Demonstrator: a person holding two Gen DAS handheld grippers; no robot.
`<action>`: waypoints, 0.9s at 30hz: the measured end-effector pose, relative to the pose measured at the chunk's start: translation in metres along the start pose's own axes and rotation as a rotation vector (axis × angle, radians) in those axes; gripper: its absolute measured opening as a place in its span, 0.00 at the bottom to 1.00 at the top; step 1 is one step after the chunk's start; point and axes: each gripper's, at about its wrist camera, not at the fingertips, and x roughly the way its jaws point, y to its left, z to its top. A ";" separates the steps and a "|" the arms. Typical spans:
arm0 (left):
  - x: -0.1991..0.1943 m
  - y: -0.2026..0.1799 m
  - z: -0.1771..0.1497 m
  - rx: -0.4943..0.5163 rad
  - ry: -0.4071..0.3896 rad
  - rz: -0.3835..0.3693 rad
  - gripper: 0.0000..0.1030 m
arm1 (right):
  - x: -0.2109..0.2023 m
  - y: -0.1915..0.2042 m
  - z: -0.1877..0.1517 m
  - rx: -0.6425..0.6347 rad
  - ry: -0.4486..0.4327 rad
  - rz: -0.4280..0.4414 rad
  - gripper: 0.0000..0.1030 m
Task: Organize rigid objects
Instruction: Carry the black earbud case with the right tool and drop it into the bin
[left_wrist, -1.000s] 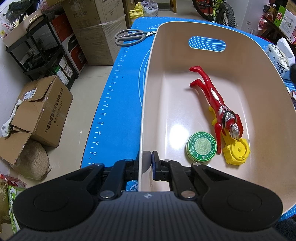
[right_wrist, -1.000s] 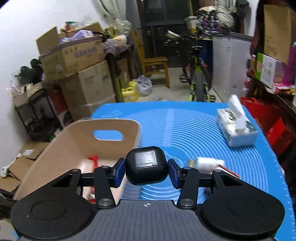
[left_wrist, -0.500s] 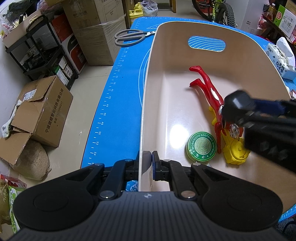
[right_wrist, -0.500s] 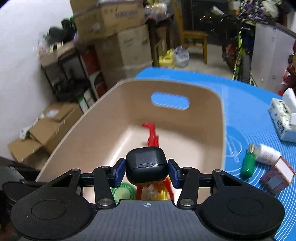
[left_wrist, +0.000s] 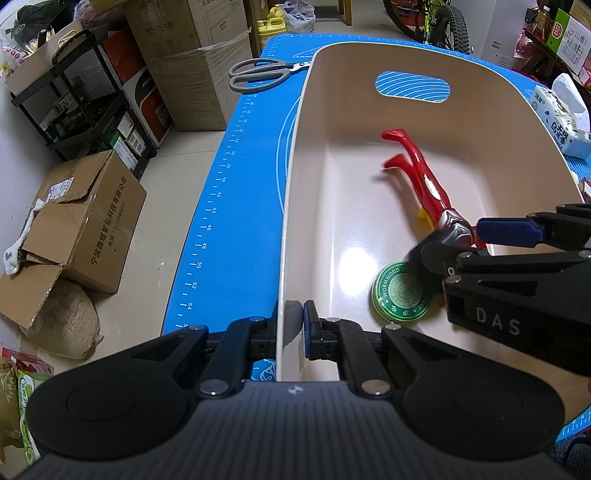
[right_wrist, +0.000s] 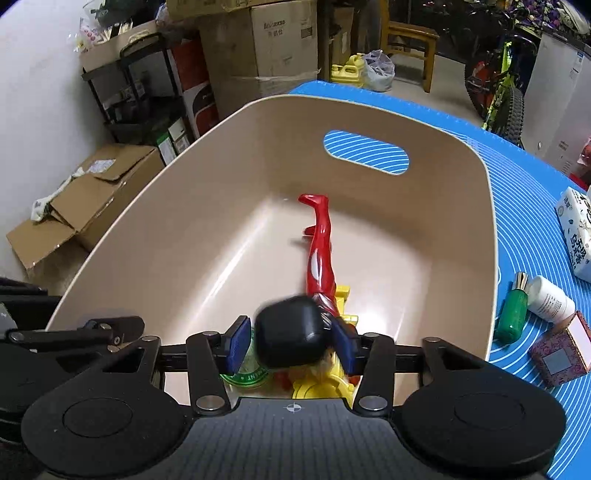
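A beige bin stands on the blue mat; it also shows in the right wrist view. My left gripper is shut on the bin's near wall. Inside lie a red figure, a green tin and a yellow toy. My right gripper is over the bin with its jaws spread. A black earbud case, blurred, sits between the jaws with gaps on both sides. The right gripper also shows in the left wrist view.
Grey scissors lie on the mat left of the bin. A tissue pack, a green bottle, a white bottle and a small patterned box lie right of the bin. Cardboard boxes stand on the floor at left.
My right gripper moved left and down over the bin and opened its jaws; the black case is loose and tilting. My left gripper has kept its hold on the bin wall.
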 end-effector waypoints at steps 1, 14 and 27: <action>0.000 -0.001 0.000 0.000 0.000 0.000 0.11 | 0.000 0.000 0.001 0.004 -0.003 -0.002 0.60; 0.000 0.000 0.000 0.002 0.000 0.004 0.11 | -0.056 -0.033 0.004 0.044 -0.179 -0.010 0.67; 0.000 -0.001 0.000 0.003 0.001 0.005 0.11 | -0.073 -0.116 0.000 0.083 -0.185 -0.166 0.72</action>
